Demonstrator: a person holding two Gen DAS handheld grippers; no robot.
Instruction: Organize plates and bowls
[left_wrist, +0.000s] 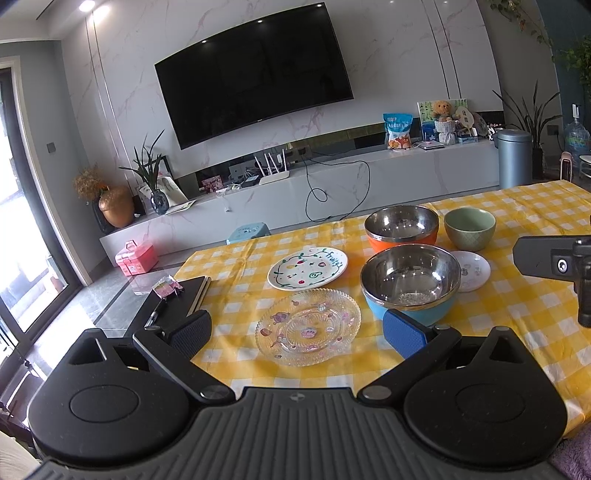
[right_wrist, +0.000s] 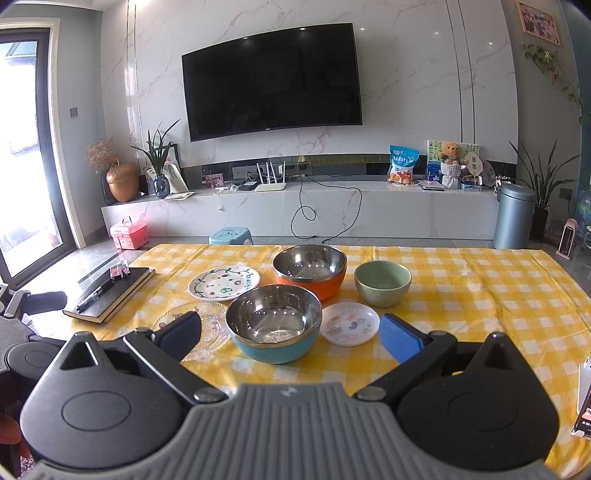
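Note:
On the yellow checked tablecloth (left_wrist: 517, 295) lie a clear glass plate (left_wrist: 307, 326), a white fruit-painted plate (left_wrist: 307, 268), a small white plate (left_wrist: 474, 270), a blue steel bowl (left_wrist: 410, 282), an orange steel bowl (left_wrist: 402, 226) and a green bowl (left_wrist: 469, 227). My left gripper (left_wrist: 299, 332) is open and empty, hovering just short of the glass plate. My right gripper (right_wrist: 291, 334) is open and empty, facing the blue bowl (right_wrist: 273, 323) and small plate (right_wrist: 349, 323). The orange bowl (right_wrist: 310, 269), green bowl (right_wrist: 382, 282), painted plate (right_wrist: 224, 283) and glass plate (right_wrist: 212, 328) also show there.
A black notebook (right_wrist: 110, 293) with a pen and a small wrapper lies at the table's left edge. A phone (right_wrist: 583, 398) lies at the right edge. Beyond the table are a TV cabinet, a blue stool (right_wrist: 231, 235) and a bin (right_wrist: 513, 216).

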